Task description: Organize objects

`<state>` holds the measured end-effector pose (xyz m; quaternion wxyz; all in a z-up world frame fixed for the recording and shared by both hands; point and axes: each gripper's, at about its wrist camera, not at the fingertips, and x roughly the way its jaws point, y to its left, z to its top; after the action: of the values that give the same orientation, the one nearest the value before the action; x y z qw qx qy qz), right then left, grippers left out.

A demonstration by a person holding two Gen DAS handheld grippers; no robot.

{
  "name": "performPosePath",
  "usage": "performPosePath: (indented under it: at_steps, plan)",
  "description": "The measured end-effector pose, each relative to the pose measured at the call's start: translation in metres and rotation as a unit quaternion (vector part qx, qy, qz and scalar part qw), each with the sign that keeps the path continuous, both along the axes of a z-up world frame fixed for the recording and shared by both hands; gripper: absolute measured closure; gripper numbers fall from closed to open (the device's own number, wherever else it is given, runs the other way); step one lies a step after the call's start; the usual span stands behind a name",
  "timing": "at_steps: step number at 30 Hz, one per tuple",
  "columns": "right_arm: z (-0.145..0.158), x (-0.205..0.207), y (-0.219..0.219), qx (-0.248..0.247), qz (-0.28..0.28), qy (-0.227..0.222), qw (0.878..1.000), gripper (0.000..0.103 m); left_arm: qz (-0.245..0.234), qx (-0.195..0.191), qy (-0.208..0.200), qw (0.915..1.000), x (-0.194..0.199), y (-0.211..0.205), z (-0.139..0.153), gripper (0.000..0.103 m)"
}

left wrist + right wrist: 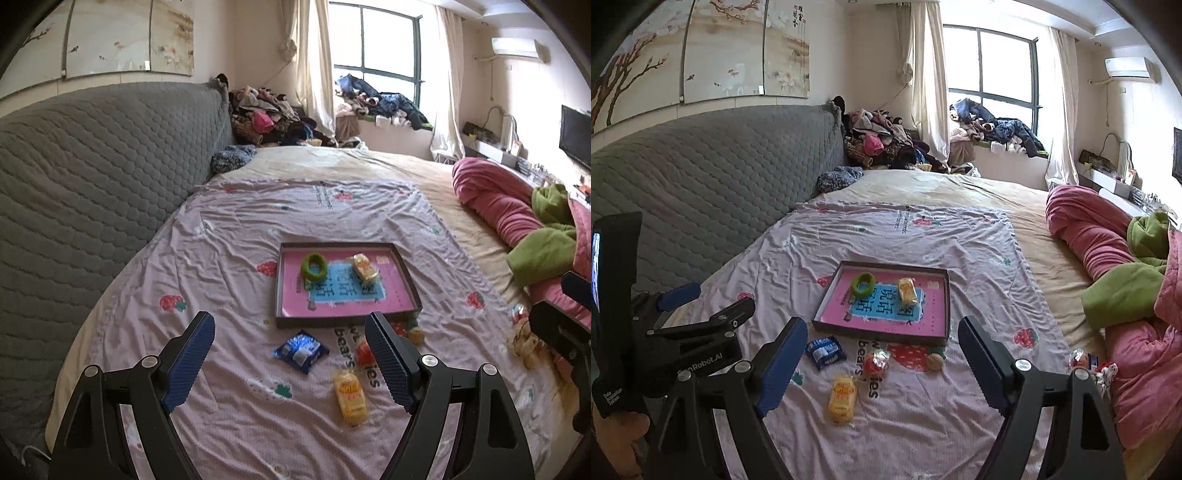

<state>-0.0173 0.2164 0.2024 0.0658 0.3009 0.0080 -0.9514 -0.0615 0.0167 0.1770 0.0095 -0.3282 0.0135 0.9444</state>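
A dark-rimmed tray (406, 275) (946, 295) with a pink and blue lining lies on the bed sheet. In it are a green ring (314, 267) (863, 283) and a yellow snack packet (365, 266) (908, 291). In front of the tray lie a blue packet (301, 349) (824, 350), a yellow packet (349, 397) (842, 400), a red-orange wrapped item (364, 350) (877, 362) and a small yellow-green item (413, 330) (935, 359). My left gripper (290, 356) is open and empty above the sheet. My right gripper (882, 363) is open and empty too.
A grey quilted headboard (92, 177) runs along the left. Pink and green blankets (1126, 288) are heaped on the right. More small wrapped items (1084, 360) lie by the blankets. Clothes are piled (269, 118) at the far end by the window.
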Motion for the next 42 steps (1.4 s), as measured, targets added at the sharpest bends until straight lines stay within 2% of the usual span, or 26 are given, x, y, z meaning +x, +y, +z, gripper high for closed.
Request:
performPosePath:
  at_steps: [17,26,32,42]
  plan:
    - [-0.035,0.009,0.020,0.000,-0.011,-0.032,0.999,0.020,-0.013,-0.009,-0.040,0.9991,0.016,0.023,-0.058,0.018]
    - [-0.074,-0.004,0.035,0.011,-0.007,-0.065,0.998,0.020,-0.016,-0.012,-0.062,0.9979,0.010,0.037,-0.098,0.018]
    - [-0.104,-0.015,0.042,0.034,-0.006,-0.081,0.996,0.020,-0.014,-0.007,-0.074,0.9972,0.007,0.048,-0.124,0.018]
    - [-0.134,-0.025,0.053,0.033,-0.006,-0.102,0.994,0.020,-0.018,-0.004,-0.086,0.9962,0.005,0.060,-0.144,0.018]
